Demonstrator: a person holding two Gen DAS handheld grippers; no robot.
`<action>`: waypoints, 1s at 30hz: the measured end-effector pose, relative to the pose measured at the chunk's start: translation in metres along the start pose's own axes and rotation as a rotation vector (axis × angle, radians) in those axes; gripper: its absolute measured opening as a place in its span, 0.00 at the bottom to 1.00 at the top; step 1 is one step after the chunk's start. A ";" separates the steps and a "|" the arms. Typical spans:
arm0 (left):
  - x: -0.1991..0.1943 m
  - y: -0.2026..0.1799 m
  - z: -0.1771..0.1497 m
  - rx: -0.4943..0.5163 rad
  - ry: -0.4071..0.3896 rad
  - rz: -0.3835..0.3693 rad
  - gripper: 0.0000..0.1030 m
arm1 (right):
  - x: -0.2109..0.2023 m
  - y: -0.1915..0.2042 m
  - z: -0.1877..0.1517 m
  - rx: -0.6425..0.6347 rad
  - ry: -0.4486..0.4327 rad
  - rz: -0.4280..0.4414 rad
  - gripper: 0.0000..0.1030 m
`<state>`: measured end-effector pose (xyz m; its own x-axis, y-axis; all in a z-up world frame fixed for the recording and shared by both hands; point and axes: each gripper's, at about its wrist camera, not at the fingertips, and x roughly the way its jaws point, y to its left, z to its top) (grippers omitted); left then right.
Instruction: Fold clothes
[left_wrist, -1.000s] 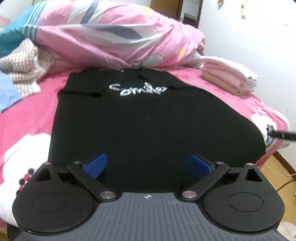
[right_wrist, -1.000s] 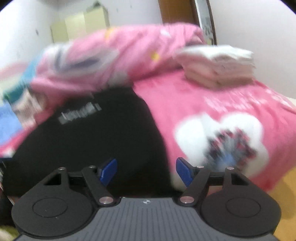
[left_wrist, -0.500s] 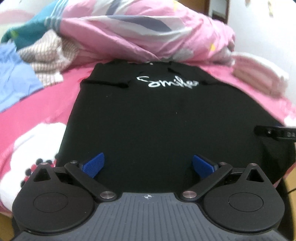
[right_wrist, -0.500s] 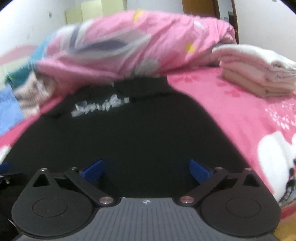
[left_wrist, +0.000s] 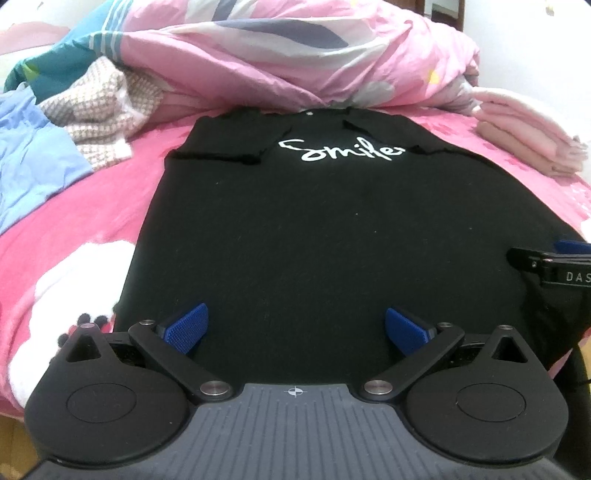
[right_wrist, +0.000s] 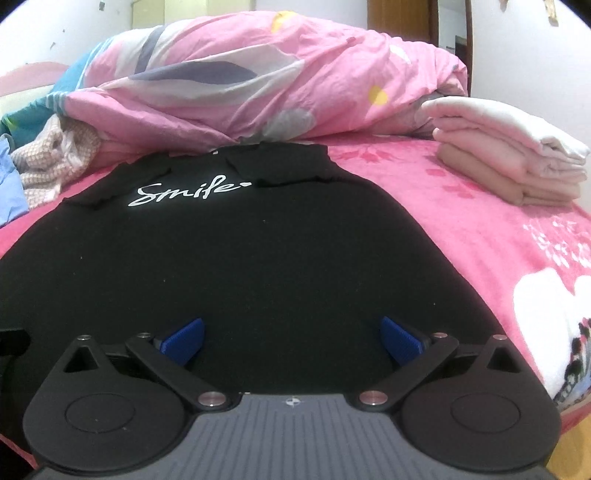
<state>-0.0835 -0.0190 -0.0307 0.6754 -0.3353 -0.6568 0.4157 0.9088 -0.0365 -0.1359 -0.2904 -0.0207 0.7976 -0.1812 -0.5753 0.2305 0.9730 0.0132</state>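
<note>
Lying flat on the bed: black T-shirt, sleeves tucked in, hem at near edge | left gripper wide, empty | right gripper wide, empty | folded stack at far right corner; lengthwise fold remains.
</note>
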 end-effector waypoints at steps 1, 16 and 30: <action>0.000 0.000 0.001 -0.004 0.005 0.004 1.00 | 0.000 -0.001 0.000 0.002 -0.001 0.002 1.00; 0.001 0.003 0.008 -0.023 0.055 -0.005 1.00 | 0.000 -0.001 0.001 0.006 0.009 -0.003 1.00; -0.005 0.006 0.013 -0.053 0.015 -0.016 1.00 | 0.000 -0.003 0.002 0.017 0.021 0.009 1.00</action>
<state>-0.0762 -0.0149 -0.0178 0.6595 -0.3465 -0.6671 0.3934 0.9153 -0.0864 -0.1357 -0.2939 -0.0189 0.7880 -0.1688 -0.5921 0.2328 0.9720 0.0327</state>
